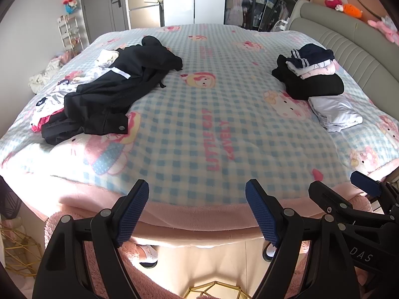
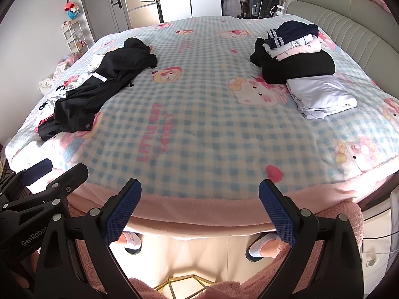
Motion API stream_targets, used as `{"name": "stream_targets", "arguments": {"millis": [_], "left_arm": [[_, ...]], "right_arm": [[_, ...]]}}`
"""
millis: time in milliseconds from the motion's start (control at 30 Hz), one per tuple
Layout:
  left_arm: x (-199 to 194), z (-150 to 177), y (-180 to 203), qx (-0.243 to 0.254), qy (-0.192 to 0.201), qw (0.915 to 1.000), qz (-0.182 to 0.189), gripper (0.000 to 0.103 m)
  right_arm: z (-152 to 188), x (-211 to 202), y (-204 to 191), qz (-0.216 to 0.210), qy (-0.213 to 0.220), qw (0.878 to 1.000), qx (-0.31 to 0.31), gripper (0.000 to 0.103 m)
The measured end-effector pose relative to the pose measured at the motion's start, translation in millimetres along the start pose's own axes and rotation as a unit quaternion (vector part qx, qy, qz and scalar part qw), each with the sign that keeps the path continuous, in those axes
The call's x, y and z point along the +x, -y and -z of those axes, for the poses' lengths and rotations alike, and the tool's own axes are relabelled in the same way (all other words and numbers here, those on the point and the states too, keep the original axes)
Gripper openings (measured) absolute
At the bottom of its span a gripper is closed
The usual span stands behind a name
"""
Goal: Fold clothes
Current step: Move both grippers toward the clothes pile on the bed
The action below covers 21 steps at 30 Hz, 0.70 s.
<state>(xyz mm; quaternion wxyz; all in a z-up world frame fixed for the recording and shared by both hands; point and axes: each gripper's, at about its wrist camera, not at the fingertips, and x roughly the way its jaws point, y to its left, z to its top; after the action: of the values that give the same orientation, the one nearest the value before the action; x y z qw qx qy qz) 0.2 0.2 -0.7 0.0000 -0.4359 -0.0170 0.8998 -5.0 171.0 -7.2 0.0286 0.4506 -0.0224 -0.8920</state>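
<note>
Nearest the left wrist camera, the left tool [image 1: 197, 211] hung released over the bed's [image 1: 199, 124] edge, the unfolded black clothes [image 1: 112, 92] far ahead, leftward. From the right wrist, the right tool [image 2: 199, 214] gaped empty; the folded stack [image 2: 296, 54] lay far ahead, rightward.

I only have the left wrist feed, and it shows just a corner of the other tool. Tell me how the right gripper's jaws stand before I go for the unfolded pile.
Observer: The right gripper is wide open with nothing between its blue pads. Only the blanket's pink edge shows in the gap.
Operator: Now say what stands off the bed's near right corner.
Observer: A white drawer unit stands beside the bed there, and a thin cable runs across its front.
</note>
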Motion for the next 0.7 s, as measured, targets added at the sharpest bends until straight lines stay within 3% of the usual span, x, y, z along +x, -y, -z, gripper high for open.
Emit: {"name": "stream_targets", "arguments": {"millis": [300, 367, 500, 700], "left_arm": [[1.2, 3.1, -0.6, 0.009, 0.012, 0.9998, -0.012, 0.082], [1.5, 0.2, -8.8, 0.006, 0.019, 0.9998, 0.003, 0.082], [6.2, -10.0, -38.3, -0.022, 0.025, 0.9994, 0.011, 0.082], [13.7, -32.8, -87.4, -0.056, 0.045, 0.9972, -0.019, 0.082]], "right_arm": [[-0.6, 4.7, -0.2, -0.007, 0.0, 1.0, -0.003, 0.097], [-3.4, 8.3, -2.8, -0.017, -0.001, 1.0, -0.012, 0.097], [-20.2, 13.8, -25.2, -0.041, 0.008, 0.998, -0.043, 0.095], [-56.6, 24.1, -81.8, -0.072, 0.041, 0.99, -0.111, 0.088]]}}
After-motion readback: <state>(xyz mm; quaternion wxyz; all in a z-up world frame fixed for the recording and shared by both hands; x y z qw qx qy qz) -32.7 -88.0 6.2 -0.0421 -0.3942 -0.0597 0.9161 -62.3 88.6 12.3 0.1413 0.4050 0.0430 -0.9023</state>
